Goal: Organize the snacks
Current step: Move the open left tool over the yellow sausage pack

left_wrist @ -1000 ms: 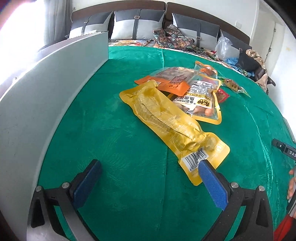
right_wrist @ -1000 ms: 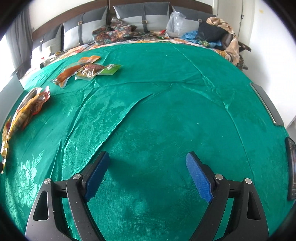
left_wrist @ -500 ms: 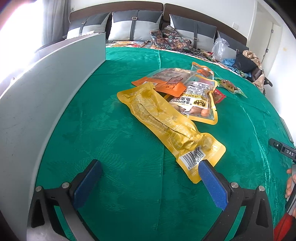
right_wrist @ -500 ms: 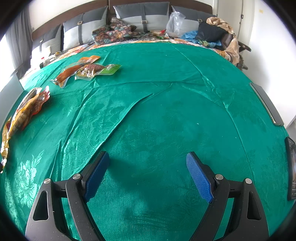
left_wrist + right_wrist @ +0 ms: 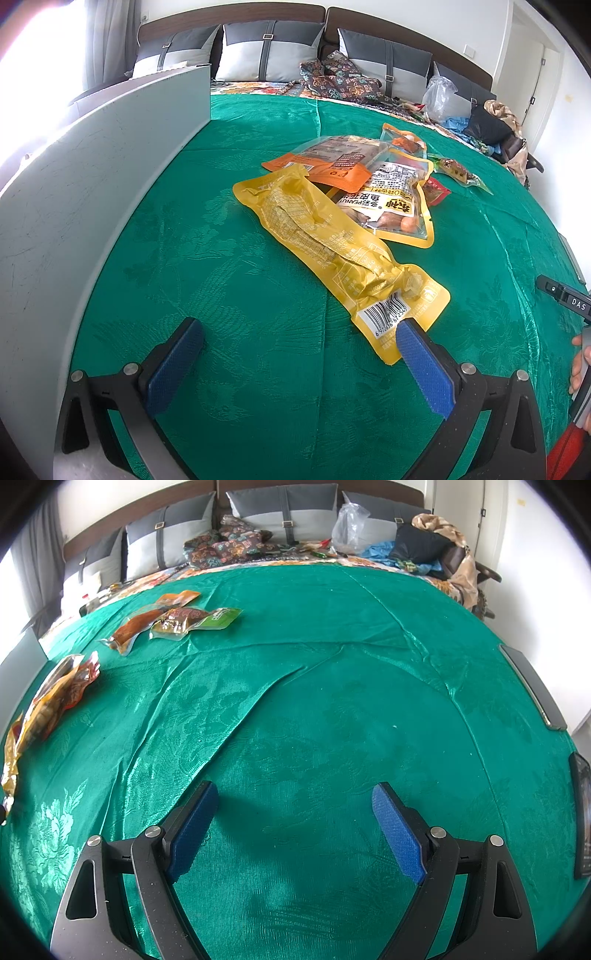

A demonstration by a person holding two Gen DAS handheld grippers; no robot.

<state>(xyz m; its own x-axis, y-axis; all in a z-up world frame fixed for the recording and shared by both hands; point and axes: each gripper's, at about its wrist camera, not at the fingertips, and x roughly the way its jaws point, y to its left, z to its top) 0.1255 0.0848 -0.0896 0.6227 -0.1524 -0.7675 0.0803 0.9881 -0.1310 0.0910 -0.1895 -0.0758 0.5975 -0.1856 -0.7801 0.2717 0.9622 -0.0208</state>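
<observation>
We are holding both grippers spread and empty: the left gripper (image 5: pixel 295 343) beside the yellow packet (image 5: pixel 332 247) lying on the green cloth (image 5: pixel 229 295), the right gripper (image 5: pixel 295 808) over bare cloth. We should pinch the packet's barcode end squarely.

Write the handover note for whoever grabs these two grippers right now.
Left gripper: open, empty, its right finger at the barcode corner of the long yellow foil snack pouch.
Right gripper: open, empty, over bare green satin cloth.
Snacks: the yellow pouch overlaps an orange-edged clear packet and a peanut packet; a green-ended packet and others lie apart, farther back.
Done: nothing visibly sorted.
Left: pick up and group every packet; the yellow pouch looks nearest.
</observation>
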